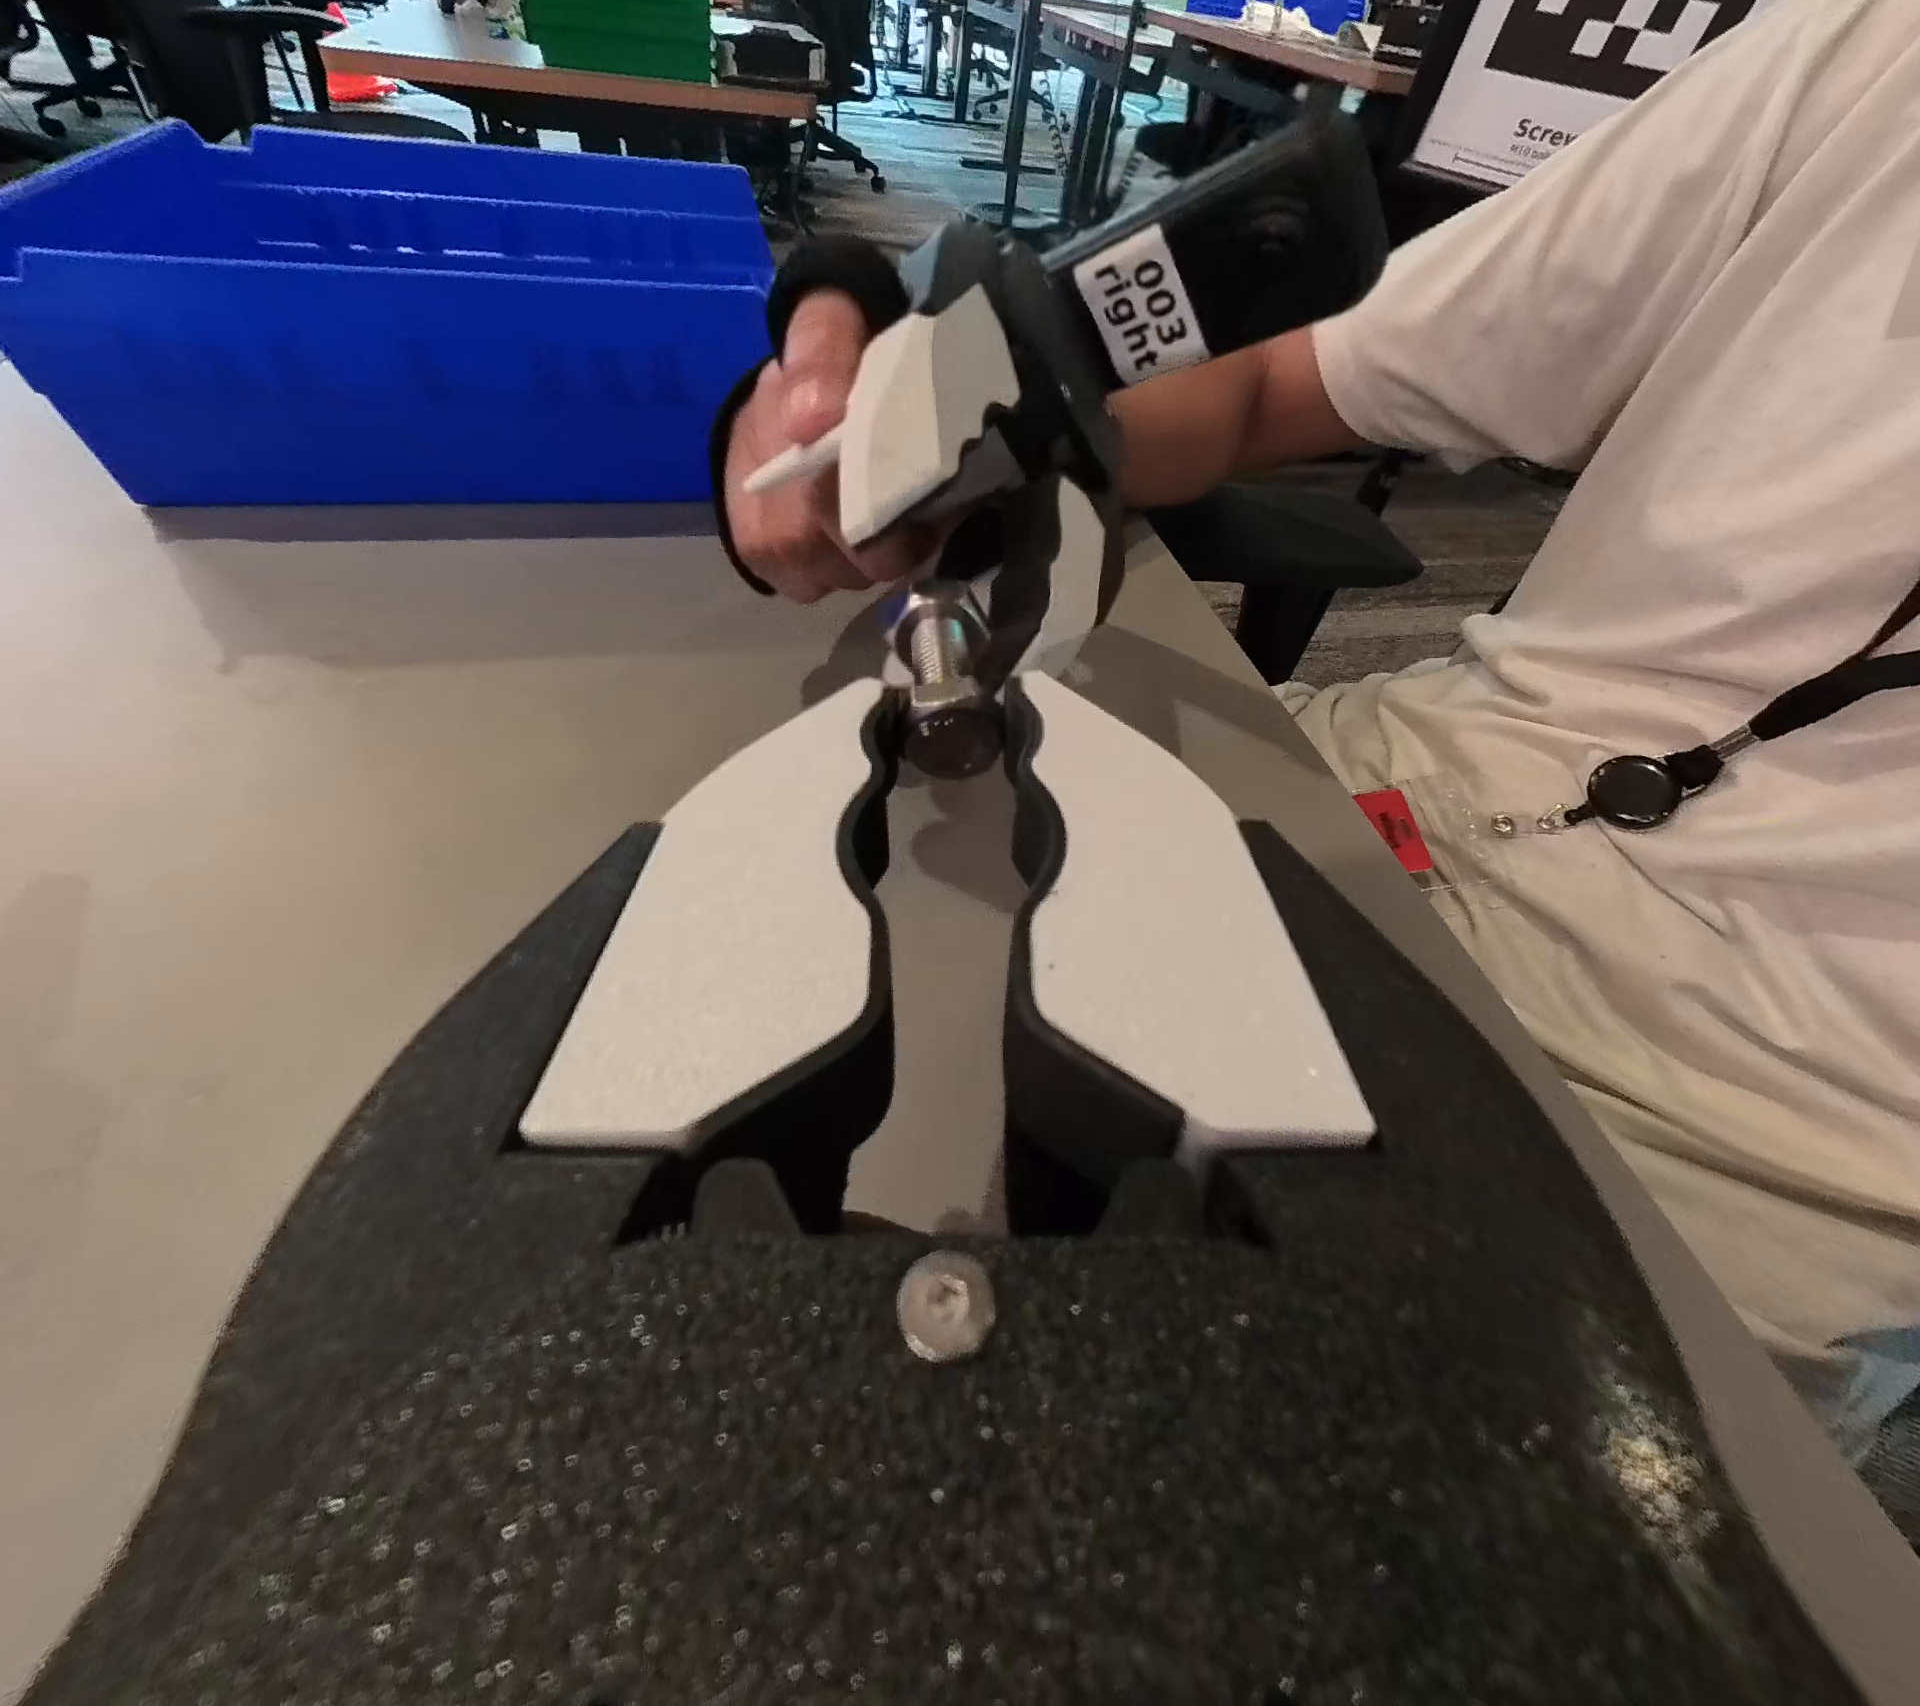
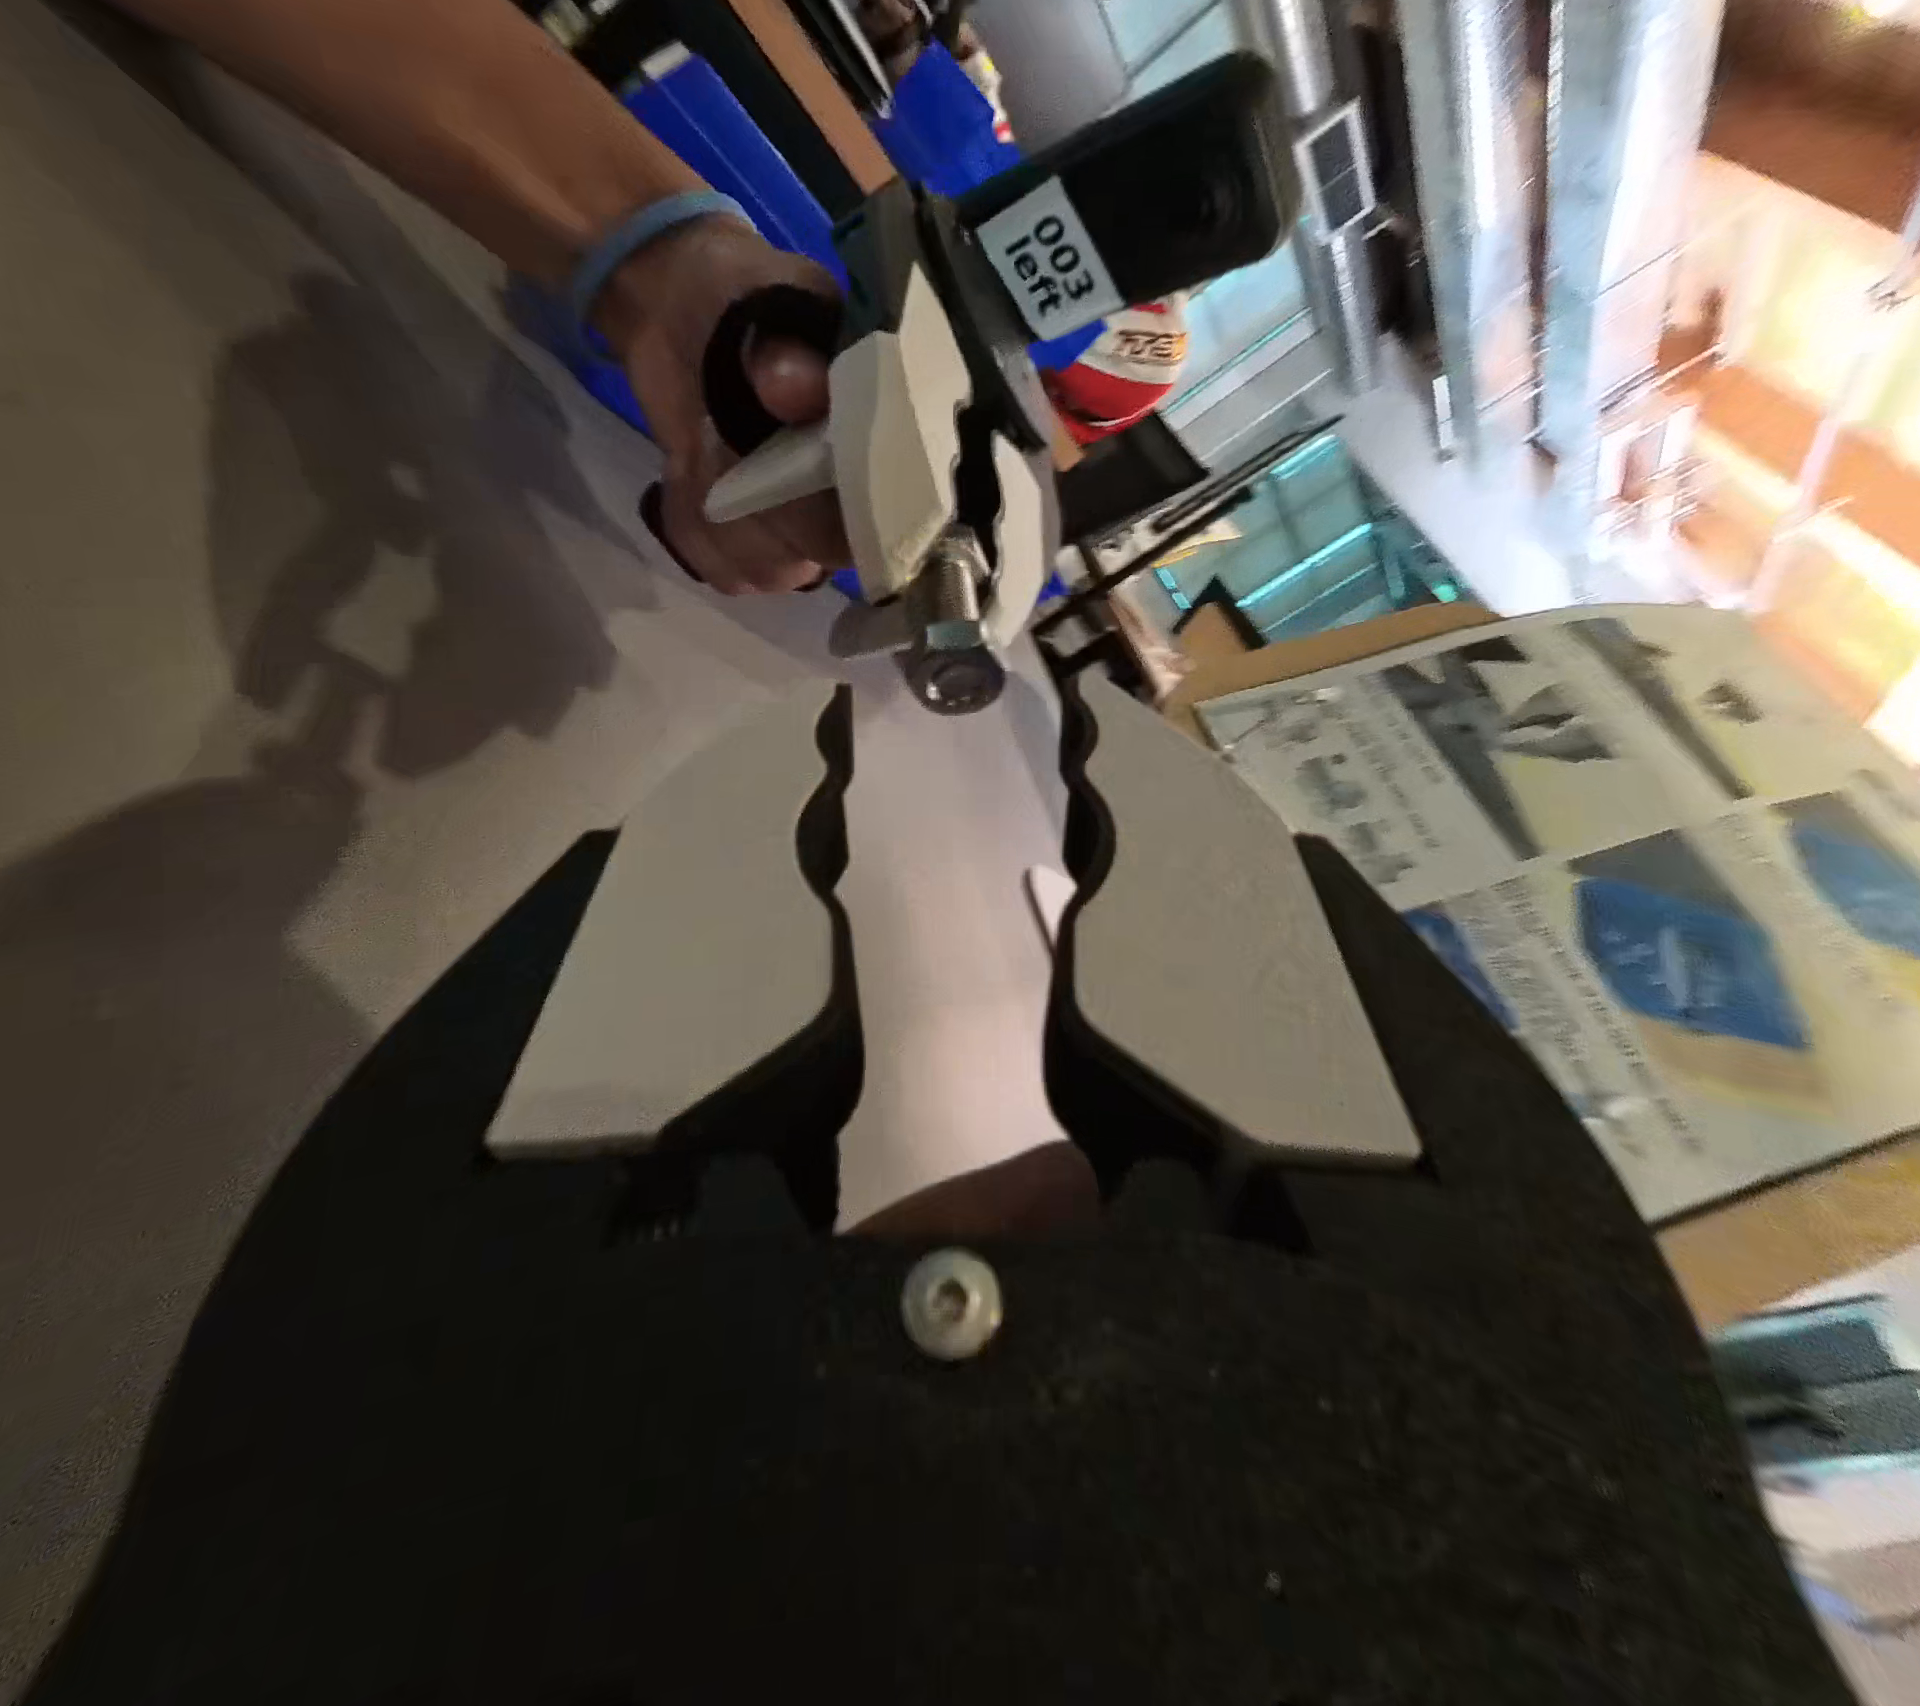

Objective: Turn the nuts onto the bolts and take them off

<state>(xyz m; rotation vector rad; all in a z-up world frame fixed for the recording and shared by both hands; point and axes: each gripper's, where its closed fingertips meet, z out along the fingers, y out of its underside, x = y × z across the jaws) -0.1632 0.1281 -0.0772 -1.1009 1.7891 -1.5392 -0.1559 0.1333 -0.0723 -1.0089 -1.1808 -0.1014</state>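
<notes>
While the left tongs (image 1: 948, 706) are clamped on the head end of a silver threaded steel bolt (image 1: 935, 654), holding it just above the pale grey counter (image 1: 312, 825), its long axis points straight away toward the right tongs (image 2: 956, 698). The right tongs stand apart, gripping nothing, their tips just short of the silver hexagonal nut (image 2: 953, 638) on the bolt's free end. Of the two, the right tongs are nearer the nut and look best placed to close on it.
</notes>
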